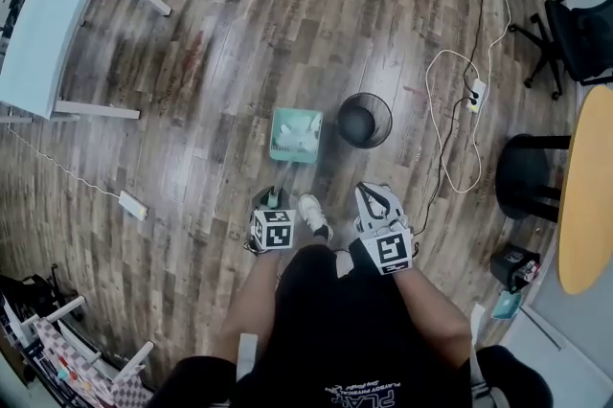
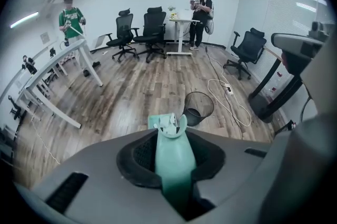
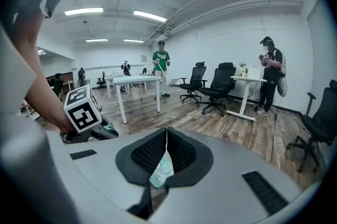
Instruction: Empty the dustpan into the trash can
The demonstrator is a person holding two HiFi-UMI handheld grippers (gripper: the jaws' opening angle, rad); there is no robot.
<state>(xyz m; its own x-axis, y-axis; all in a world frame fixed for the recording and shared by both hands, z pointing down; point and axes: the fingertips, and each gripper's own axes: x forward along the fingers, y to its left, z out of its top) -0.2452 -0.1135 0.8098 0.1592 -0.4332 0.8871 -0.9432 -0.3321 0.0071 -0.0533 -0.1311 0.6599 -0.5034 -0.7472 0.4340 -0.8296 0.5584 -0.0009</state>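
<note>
My left tool [image 2: 174,159] is clamped on the long mint-green handle of the dustpan [image 1: 287,116], and the handle fills the gap between the 2 pads. From that tool the handle runs straight away from me to the pan, so the dustpan's long axis points forward. The pan lies just left of the trash can [image 1: 383,124], close to its wall but apart from it. The trash can is a round black mesh bin, open at the top, so the pan's mouth must swing to the right to reach it. Crumpled white paper [image 1: 305,138] lies in the pan. I cannot tell whether the pan rests on the floor [image 1: 220,61] or hangs just above it. My right tool [image 3: 166,144] is on my side of the trash can with its pads pressed together. A pale scrap shows low in their gap, which I cannot identify. The floor is dark, glossy wood plank. Right of the trash can runs a looping white cable [image 1: 442,124], with a black stool [image 1: 522,171] beyond it. Well to its left stands a white counter [image 1: 48,23].
</note>
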